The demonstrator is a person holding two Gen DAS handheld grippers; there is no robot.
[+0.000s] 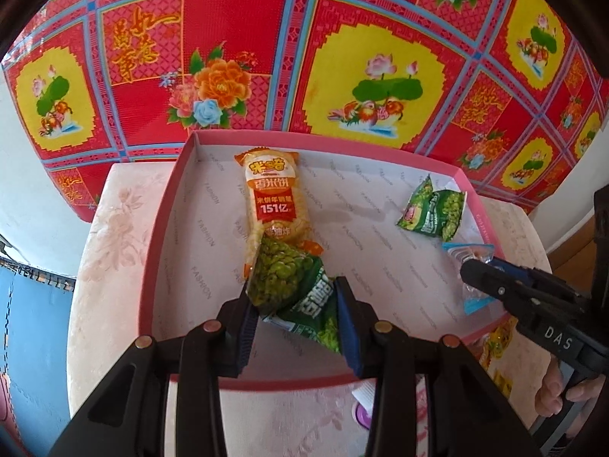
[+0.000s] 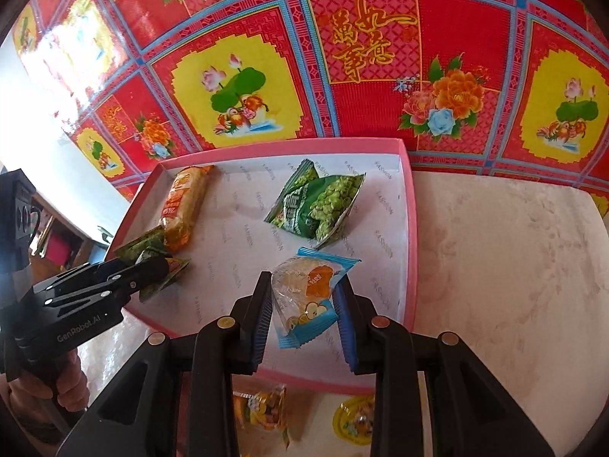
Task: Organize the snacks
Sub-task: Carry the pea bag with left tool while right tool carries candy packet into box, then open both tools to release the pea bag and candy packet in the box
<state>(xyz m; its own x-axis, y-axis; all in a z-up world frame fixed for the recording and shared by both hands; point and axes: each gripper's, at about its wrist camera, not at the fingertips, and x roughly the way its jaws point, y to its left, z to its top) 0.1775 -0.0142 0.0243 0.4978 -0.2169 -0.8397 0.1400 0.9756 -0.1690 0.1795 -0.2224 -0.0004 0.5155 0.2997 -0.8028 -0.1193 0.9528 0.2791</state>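
A pink box [image 1: 182, 175] with white lining sits on a pale table. My left gripper [image 1: 293, 297] is shut on a green pea snack packet [image 1: 289, 285], held over the box's near part. An orange rice cracker pack [image 1: 272, 198] lies in the box beyond it. A second green pea packet [image 1: 434, 209] lies at the box's right. My right gripper [image 2: 304, 301] is shut on a blue-edged clear pastry packet [image 2: 308, 297], held over the box [image 2: 407, 198]. In the right wrist view the cracker pack [image 2: 182, 209] and second green packet [image 2: 323, 205] lie in the box.
A red, yellow and blue floral cloth [image 1: 266, 38] covers the surface behind the table. Yellow snack packets [image 2: 262, 407] and a round yellow one [image 2: 354, 422] lie on the table [image 2: 514, 266] in front of the box. A purple item [image 1: 361, 415] lies near them.
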